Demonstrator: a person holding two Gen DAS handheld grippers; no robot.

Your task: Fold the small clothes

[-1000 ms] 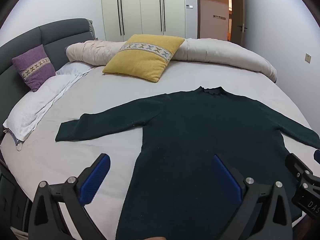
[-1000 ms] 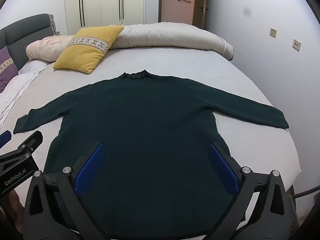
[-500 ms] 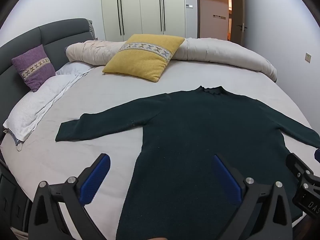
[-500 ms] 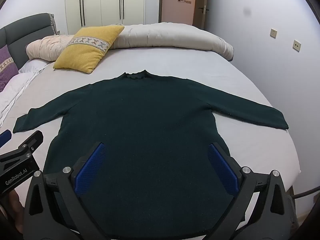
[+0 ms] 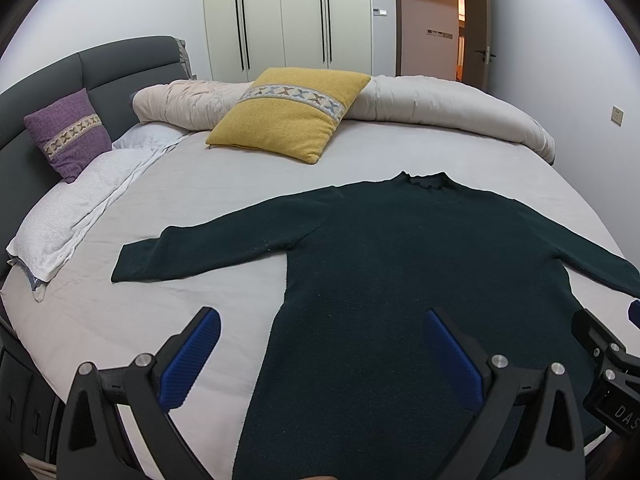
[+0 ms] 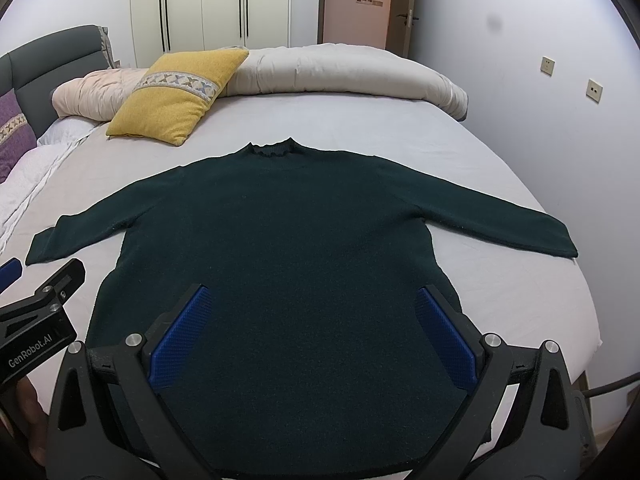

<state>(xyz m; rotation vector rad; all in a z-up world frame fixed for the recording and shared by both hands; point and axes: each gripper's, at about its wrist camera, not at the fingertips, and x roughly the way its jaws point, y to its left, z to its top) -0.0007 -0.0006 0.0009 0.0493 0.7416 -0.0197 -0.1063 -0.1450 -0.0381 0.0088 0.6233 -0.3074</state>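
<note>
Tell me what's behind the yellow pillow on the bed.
Behind the yellow pillow a rolled, pale duvet runs across the far side of the bed; the pillow leans against it. The stretch of duvet directly behind the pillow is covered, so anything tucked there cannot be seen.

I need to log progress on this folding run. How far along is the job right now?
Done: the dark green sweater lies spread flat on the bed, both sleeves out to the sides. In hand: nothing; the left gripper and right gripper hover over the hem with jaws open and empty. Left: every fold, since no sleeve or hem is turned in yet.
</note>
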